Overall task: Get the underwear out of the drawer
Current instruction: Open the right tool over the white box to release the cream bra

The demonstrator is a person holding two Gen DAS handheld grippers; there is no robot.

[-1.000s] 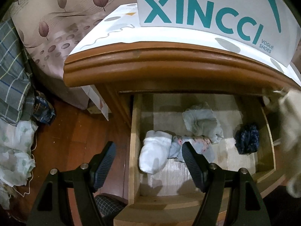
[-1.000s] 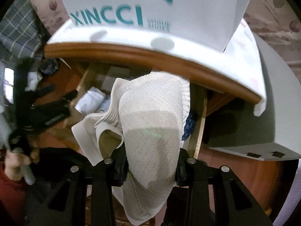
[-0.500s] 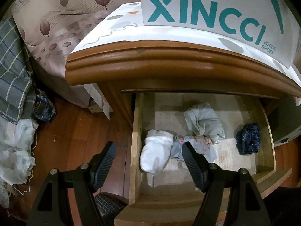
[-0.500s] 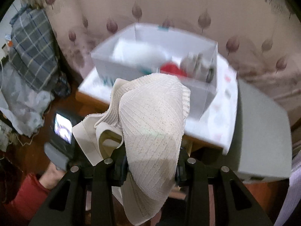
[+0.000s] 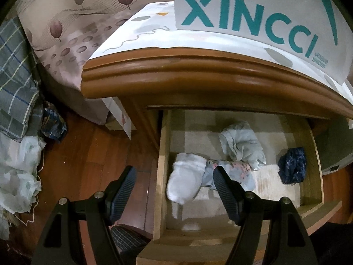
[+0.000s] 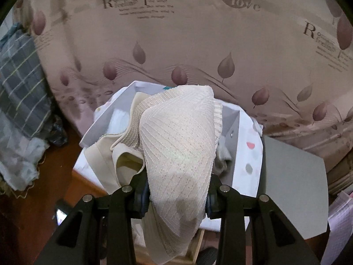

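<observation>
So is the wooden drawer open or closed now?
Open. The drawer is pulled out under the cabinet top, and crumpled garments lie visible inside it.

A white shoebox sits on the nightstand beside a leaf-patterned mattress.

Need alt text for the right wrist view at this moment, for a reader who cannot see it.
The right gripper is shut on a cream ribbed undergarment, which drapes over it and fills the middle of the frame. Behind it is an open white box on a patterned white cloth, backed by leaf-print fabric.
</observation>
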